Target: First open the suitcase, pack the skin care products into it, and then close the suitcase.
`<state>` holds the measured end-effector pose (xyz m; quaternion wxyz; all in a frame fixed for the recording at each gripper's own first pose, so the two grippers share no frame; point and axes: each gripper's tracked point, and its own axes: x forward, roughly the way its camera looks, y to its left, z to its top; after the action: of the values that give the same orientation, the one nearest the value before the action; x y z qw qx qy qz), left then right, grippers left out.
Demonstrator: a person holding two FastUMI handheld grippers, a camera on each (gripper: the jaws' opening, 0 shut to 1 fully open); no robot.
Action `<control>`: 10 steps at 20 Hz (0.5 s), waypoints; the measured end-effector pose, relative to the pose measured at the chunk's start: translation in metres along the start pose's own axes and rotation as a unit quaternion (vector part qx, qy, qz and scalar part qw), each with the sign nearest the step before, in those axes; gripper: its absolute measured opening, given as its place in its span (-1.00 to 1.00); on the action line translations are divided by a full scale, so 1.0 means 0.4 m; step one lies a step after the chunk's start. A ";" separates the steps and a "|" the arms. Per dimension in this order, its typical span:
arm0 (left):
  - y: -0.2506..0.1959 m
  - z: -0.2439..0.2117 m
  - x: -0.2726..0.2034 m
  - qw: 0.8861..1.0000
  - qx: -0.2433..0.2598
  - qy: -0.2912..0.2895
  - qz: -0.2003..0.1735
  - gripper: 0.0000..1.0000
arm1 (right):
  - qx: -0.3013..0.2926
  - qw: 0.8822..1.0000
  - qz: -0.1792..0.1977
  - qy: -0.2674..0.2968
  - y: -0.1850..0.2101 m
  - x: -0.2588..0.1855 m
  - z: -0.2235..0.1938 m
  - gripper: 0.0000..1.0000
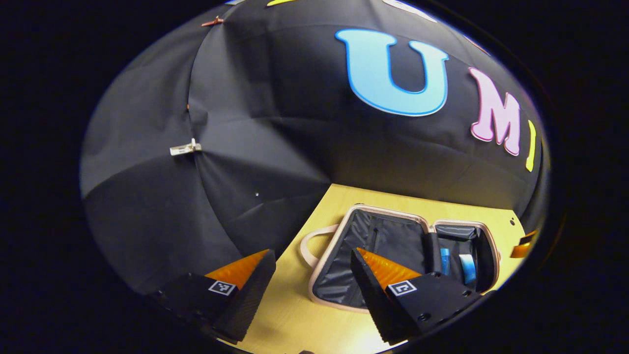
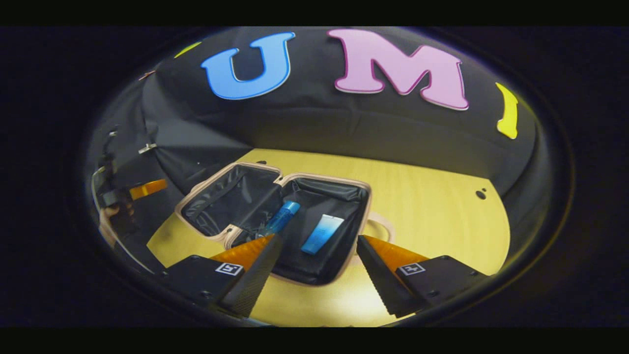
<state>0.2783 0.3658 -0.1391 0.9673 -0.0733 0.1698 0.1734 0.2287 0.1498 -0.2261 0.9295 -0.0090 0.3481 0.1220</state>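
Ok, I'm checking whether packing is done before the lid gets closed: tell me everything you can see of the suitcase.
The suitcase lies wide open and flat on the yellow wooden table, both halves facing up. Its rim is pale pink and its inside is lined with black, shiny-looking fabric. A pale loop handle sticks out at one end. One half holds a blue bottle and a blue tube; the other half looks empty. Neither gripper touches it.

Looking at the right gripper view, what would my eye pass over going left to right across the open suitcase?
The other gripper's orange finger → the suitcase's empty half → blue bottle → light blue tube → the suitcase's pink handle → bare wooden table.
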 end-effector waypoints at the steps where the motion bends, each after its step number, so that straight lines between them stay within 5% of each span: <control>1: 0.013 -0.011 0.046 1.000 -0.003 0.015 0.000 0.94 | -0.002 1.000 -0.010 -0.011 -0.020 -0.039 -0.007 0.96; 5: 0.048 -0.031 0.194 0.998 -0.026 0.059 -0.004 0.92 | 0.014 0.998 -0.050 -0.033 -0.093 -0.185 -0.081 0.96; 10: 0.051 -0.087 0.317 0.981 -0.142 0.127 -0.021 0.90 | 0.053 0.995 -0.081 0.013 -0.156 -0.332 -0.198 0.95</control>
<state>0.3721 0.4171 -0.2181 0.9210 -0.2347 0.2634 0.1651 0.0957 0.0519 -0.2042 0.9310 0.0102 0.3639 0.0281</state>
